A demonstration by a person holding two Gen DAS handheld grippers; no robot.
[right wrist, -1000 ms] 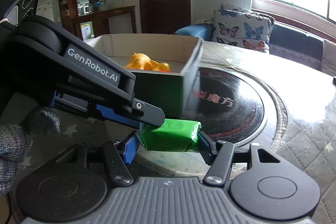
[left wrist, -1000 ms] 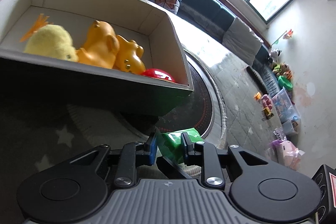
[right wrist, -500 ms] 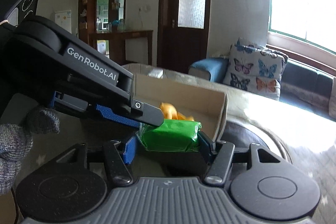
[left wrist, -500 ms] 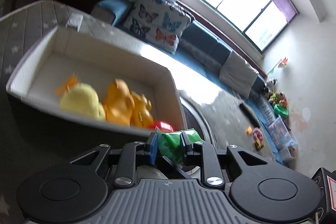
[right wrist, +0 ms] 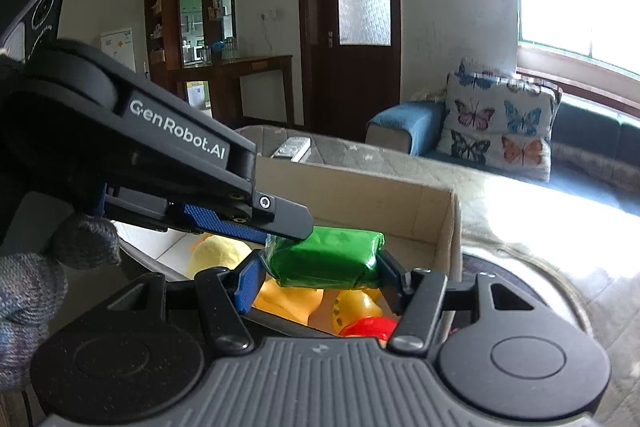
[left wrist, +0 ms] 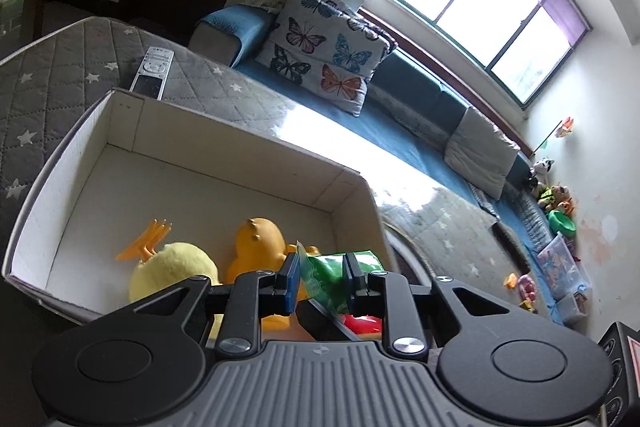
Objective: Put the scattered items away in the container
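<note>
Both grippers are shut on one green wrapped packet (right wrist: 326, 259) and hold it above the near right corner of the open cardboard box (left wrist: 224, 155). My right gripper (right wrist: 320, 277) clamps its two ends. My left gripper (left wrist: 322, 277) pinches one crinkled end (left wrist: 328, 275) and reaches in from the left in the right wrist view. In the box lie a yellow plush chick (left wrist: 172, 271), an orange rubber toy (left wrist: 260, 243), a yellow rubber toy (right wrist: 354, 307) and a red toy (left wrist: 362, 325).
A remote control (left wrist: 152, 71) lies on the grey quilted star cover (left wrist: 52, 75) beyond the box. A dark round disc (right wrist: 516, 283) is set in the table right of the box. A blue sofa with a butterfly cushion (left wrist: 324, 47) stands behind.
Both grippers have lifted the green packet from table level beside the box to above the box's near right corner. The box interior now shows from above.
</note>
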